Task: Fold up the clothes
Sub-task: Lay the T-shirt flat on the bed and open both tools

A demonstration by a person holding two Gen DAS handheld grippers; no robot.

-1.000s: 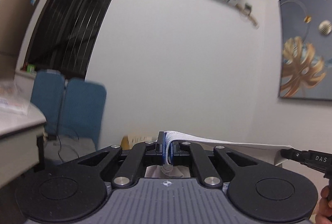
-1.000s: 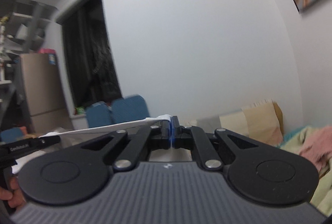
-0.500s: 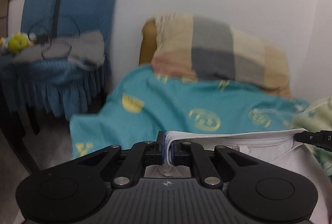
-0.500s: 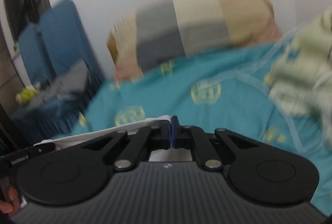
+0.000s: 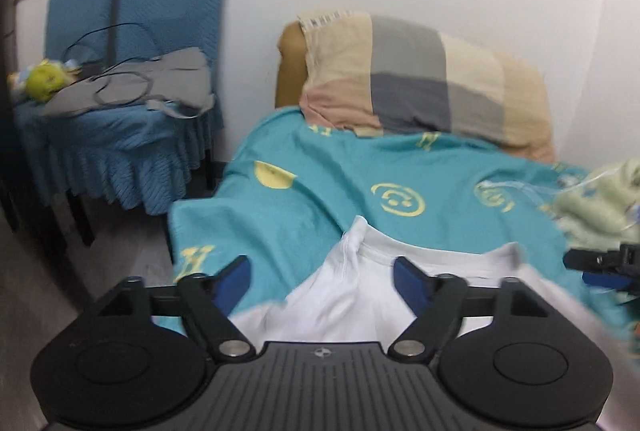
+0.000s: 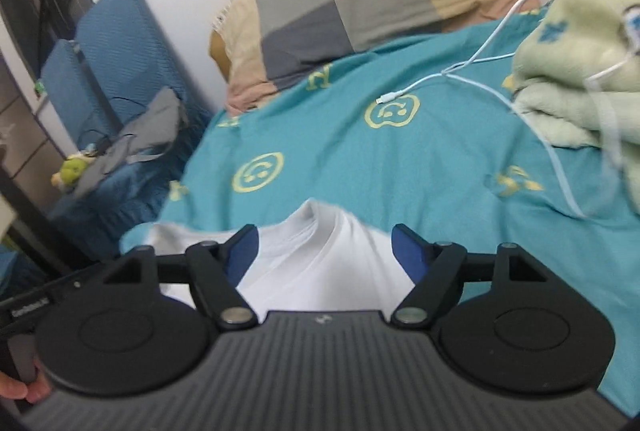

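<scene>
A: Left gripper (image 5: 322, 281), state?

B: Jaws spread wide, they've just been opening. White shirt (image 5: 360, 295) lies between and below the blue pads (image 5: 408, 281), nothing pinching it. Same for the right gripper (image 6: 324, 251): spread, just opened, cloth under the gap, no pad pressing on it.

A: Where's the shirt exactly?

B: Lower centre in both views, lying on the teal bedsheet (image 6: 360, 151). Neckband edge runs across just past the fingertips. My read: both top corners were let go so it can lie flat on the bed for folding.

A: Flat?

B: Not quite, there's a bunched ridge at upper centre of the cloth in both views. Probably needs smoothing before the first fold.

A: Surroundings?

B: Checked pillow (image 5: 424, 79) at upper centre against the wall. Blue chair (image 5: 132, 43) at left with grey cloth and a cable on the seat. Pale green blanket (image 6: 580, 71) at the right edge of the right view. White charging cable (image 6: 460, 75) trails across the sheet from the blanket toward frame centre.

A: Anything in the way?

B: Cable and blanket sit well apart from the shirt, above and to the right. They limit room if the shirt gets spread that way, I'd guess. Thumb at lower left of the right view, on the other handle.
</scene>
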